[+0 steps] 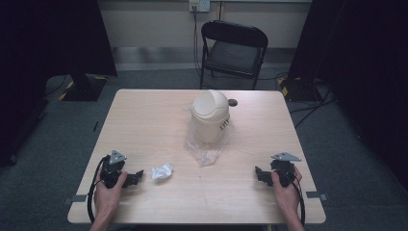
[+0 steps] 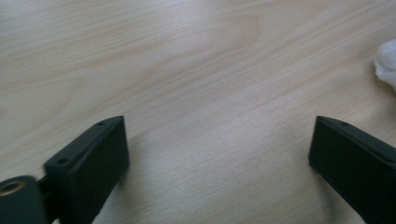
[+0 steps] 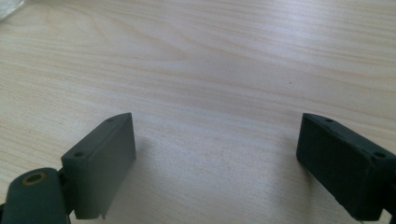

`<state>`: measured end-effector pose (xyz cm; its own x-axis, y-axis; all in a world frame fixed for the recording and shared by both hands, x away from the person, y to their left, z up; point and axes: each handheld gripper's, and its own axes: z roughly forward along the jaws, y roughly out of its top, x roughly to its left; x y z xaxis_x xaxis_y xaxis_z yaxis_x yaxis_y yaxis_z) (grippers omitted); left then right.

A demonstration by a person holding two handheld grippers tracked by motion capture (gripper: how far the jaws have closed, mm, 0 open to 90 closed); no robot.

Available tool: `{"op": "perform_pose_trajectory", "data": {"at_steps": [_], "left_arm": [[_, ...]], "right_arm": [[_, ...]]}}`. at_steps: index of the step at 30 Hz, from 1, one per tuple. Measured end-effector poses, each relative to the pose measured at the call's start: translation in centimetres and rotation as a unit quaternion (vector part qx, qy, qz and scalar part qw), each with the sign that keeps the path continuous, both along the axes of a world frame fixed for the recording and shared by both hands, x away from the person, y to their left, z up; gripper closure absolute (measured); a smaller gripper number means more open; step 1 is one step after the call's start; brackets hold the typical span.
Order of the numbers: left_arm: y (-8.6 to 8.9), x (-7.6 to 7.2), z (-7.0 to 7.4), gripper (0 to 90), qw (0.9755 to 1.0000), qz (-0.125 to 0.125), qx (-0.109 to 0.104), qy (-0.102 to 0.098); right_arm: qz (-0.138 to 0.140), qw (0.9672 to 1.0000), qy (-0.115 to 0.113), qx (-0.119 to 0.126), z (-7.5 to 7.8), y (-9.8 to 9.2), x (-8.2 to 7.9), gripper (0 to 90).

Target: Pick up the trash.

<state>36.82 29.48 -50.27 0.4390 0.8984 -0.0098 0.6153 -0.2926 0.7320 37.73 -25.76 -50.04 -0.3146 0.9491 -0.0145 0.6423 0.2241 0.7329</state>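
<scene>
Paper wad (image 1: pixel 162 172) just beside left claw (image 1: pixel 136 177), untouched.

In the left gripper view, the crumpled white wad (image 2: pixel 386 65) at 3 o'clock is cut off by the frame edge and blurred. In the right gripper view, a clear plastic scrap (image 3: pixel 10 8) at 11 o'clock is clipped by the corner. In the high view, dark lettering on the bin (image 1: pixel 210 117) is too small to read, and both forearms are cut off at 6 o'clock.
</scene>
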Motion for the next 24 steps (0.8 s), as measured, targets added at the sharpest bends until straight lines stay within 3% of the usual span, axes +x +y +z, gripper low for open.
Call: {"op": "perform_pose_trajectory", "data": {"at_steps": [3, 7, 9, 16, 20, 24], "left_arm": [[0.2, -0.3, 0.1, 16.2, 0.9999, 0.014, -0.006, -0.007], [0.4, -0.6, 0.1, 15.9, 0.9999, 0.013, -0.007, -0.008], [0.4, -0.7, 0.2, 15.9, 0.9997, 0.011, -0.020, -0.004], [0.5, -1.2, 1.5, 15.9, 0.9982, -0.010, -0.058, -0.013], [0.0, -1.0, 2.2, 16.3, 0.9979, -0.024, -0.059, -0.013], [-0.8, -0.8, 2.9, 16.3, 0.9960, -0.043, -0.077, -0.018]], "right_arm": [[0.000, 1.0000, 0.001, 0.000, 0.0, 0.0, 0.0, 10.9], [0.001, 1.0000, 0.001, 0.000, 0.0, 0.0, 0.0, 10.9], [0.000, 1.0000, 0.000, 0.000, 0.0, 0.0, 0.0, 10.9], [0.000, 1.0000, 0.000, 0.000, 0.0, 0.0, 0.0, 10.9], [0.000, 1.0000, 0.000, 0.000, 0.0, 0.0, 0.0, 10.9], [0.000, 1.0000, 0.000, 0.000, 0.0, 0.0, 0.0, 10.9]]}}
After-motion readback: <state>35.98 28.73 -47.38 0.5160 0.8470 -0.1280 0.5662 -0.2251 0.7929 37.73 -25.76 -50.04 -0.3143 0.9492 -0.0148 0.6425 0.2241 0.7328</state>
